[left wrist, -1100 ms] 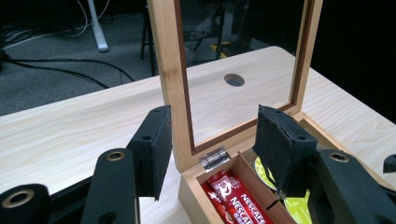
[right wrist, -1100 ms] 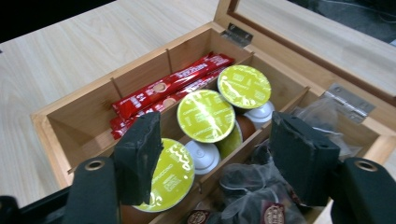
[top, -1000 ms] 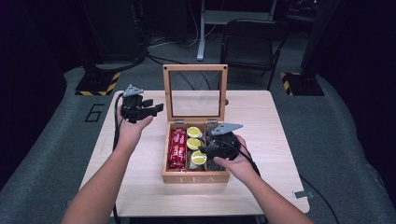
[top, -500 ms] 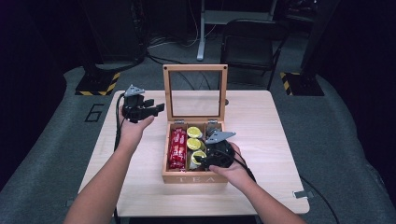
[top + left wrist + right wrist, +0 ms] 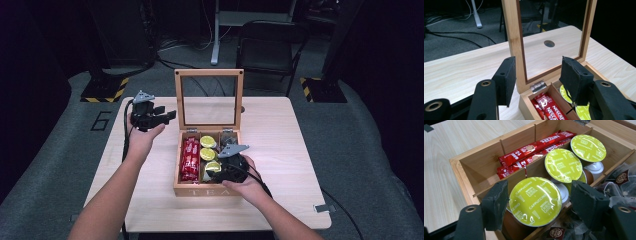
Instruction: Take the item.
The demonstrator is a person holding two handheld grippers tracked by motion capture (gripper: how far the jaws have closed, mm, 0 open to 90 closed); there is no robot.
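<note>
Three green-lidded cappuccino capsules sit in the wooden tea box's (image 5: pixel 207 190) middle compartment, and the right hand-held gripper (image 5: pixel 539 205), having dropped lower, brackets the nearest capsule (image 5: pixel 535 201) with wide jaws, ready to grasp it.

glossy foil-topped capsule (image 5: pixel 535 200) in a matt wooden box (image 5: pixel 461 167), shiny red sachets (image 5: pixel 534 147)

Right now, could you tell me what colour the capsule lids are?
Lime green capsule lids with white lettering, clearest in the right gripper view.
</note>
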